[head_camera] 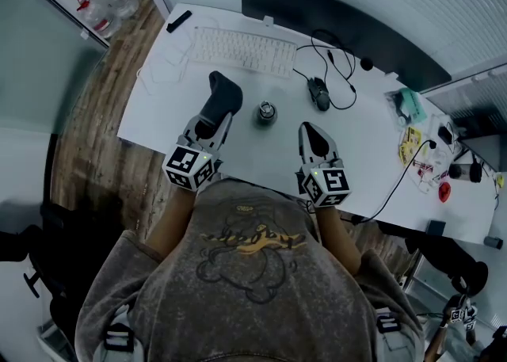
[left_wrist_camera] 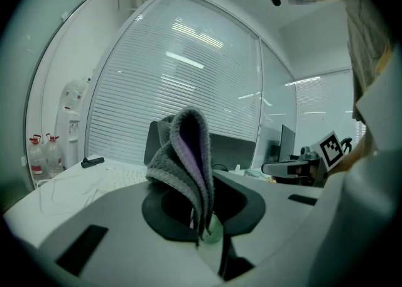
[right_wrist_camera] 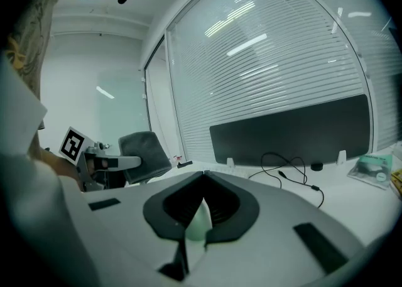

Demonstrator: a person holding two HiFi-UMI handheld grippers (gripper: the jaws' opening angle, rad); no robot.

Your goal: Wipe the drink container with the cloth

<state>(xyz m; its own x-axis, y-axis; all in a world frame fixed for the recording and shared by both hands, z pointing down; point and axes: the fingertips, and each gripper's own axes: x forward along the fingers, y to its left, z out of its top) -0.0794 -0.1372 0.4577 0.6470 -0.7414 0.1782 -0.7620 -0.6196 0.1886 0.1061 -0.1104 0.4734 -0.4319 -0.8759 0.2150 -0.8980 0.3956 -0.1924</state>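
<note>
In the head view the drink container [head_camera: 265, 112], a small round metal vessel seen from above, stands on the white desk [head_camera: 158, 107] between my two grippers. My left gripper [head_camera: 216, 120] is shut on a dark grey cloth [head_camera: 223, 93] that sticks out past its tips, left of the container. In the left gripper view the folded cloth [left_wrist_camera: 186, 154] rises from the closed jaws of the left gripper [left_wrist_camera: 210, 182]. My right gripper [head_camera: 306, 127] lies right of the container, shut and empty. The right gripper [right_wrist_camera: 202, 182] holds nothing in its own view. Neither gripper view shows the container.
A white keyboard [head_camera: 242, 50], a black mouse [head_camera: 319, 93] with looping cables [head_camera: 341, 67] and a dark monitor [head_camera: 341, 16] sit behind the container. Small clutter [head_camera: 420, 150] fills the desk's right end. The desk's near edge runs just under my grippers.
</note>
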